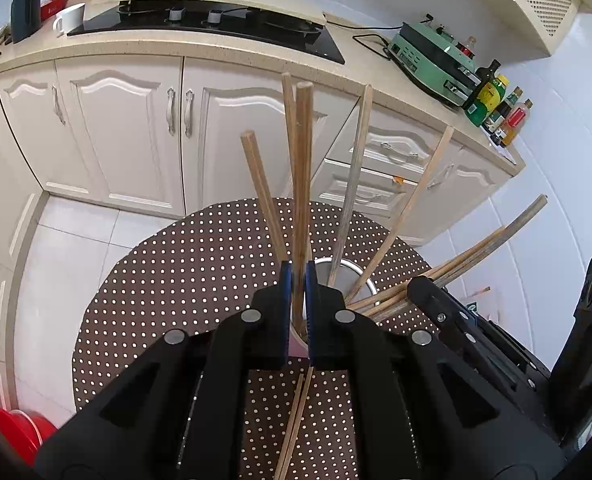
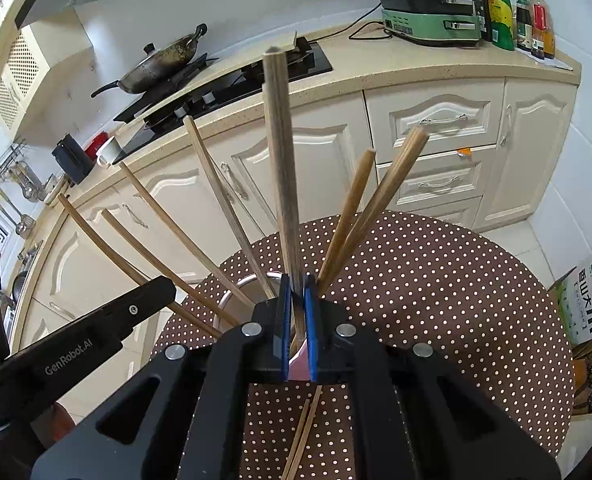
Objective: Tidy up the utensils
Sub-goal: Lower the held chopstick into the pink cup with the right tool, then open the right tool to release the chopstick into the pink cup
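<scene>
Brown polka-dot cloth covers the round table [image 1: 176, 280], where a steel holder [image 1: 362, 276] near its far edge already carries several splayed wooden chopsticks [image 1: 352, 184]. The left gripper [image 1: 297, 280] is clamped on 2 chopsticks [image 1: 303, 168] and the right gripper [image 2: 297, 292] on a darker pair [image 2: 282, 160], both tilted over the holder. This looks like the loading step; next, each pair needs its tips steered inside the rim before the jaws part.

Kitchen's pretty lived-in: greasy wok [image 2: 164, 62] on the black stove [image 2: 232, 88], green grill appliance [image 2: 430, 16] beside sauce bottles [image 2: 516, 16], white mug [image 1: 70, 18], red basin [image 1: 18, 432] on the floor.
</scene>
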The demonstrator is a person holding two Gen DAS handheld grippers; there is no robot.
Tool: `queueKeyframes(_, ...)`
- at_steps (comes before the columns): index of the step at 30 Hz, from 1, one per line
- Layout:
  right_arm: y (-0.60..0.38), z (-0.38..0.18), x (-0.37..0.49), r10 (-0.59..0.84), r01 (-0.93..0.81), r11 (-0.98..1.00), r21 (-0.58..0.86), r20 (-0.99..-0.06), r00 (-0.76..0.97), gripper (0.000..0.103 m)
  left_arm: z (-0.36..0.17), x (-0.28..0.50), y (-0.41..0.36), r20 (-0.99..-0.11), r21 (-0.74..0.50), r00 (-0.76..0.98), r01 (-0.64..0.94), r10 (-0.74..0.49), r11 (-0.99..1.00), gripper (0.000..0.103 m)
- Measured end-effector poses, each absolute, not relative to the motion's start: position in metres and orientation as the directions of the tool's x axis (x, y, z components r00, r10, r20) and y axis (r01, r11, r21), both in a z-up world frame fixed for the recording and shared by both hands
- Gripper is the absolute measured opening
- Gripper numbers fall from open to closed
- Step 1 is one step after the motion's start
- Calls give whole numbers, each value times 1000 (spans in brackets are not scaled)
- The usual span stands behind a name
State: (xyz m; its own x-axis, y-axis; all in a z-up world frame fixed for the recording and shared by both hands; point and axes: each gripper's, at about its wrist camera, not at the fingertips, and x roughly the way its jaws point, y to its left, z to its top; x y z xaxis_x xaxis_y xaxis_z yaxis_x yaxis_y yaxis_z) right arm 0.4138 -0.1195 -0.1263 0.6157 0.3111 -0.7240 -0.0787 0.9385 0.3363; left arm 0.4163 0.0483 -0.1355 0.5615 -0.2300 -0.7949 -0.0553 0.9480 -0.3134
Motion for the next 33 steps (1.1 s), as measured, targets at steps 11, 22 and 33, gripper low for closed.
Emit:
queueKeyframes(11, -116, -128, 416, 311, -74, 938, 337, -733, 605, 7, -137, 415, 43, -801, -274, 561, -32, -210, 961, 8)
queueKeyframes(22, -123, -118, 406, 304, -51, 936, 348, -730, 613, 40, -141, 406, 42, -834, -210, 530, -45, -154, 977, 28)
queueKeyframes(33, -128, -112, 394, 295, -58, 941, 332, -729, 618, 43, -131, 390, 43, -826, -168, 551, -47, -114, 985, 35)
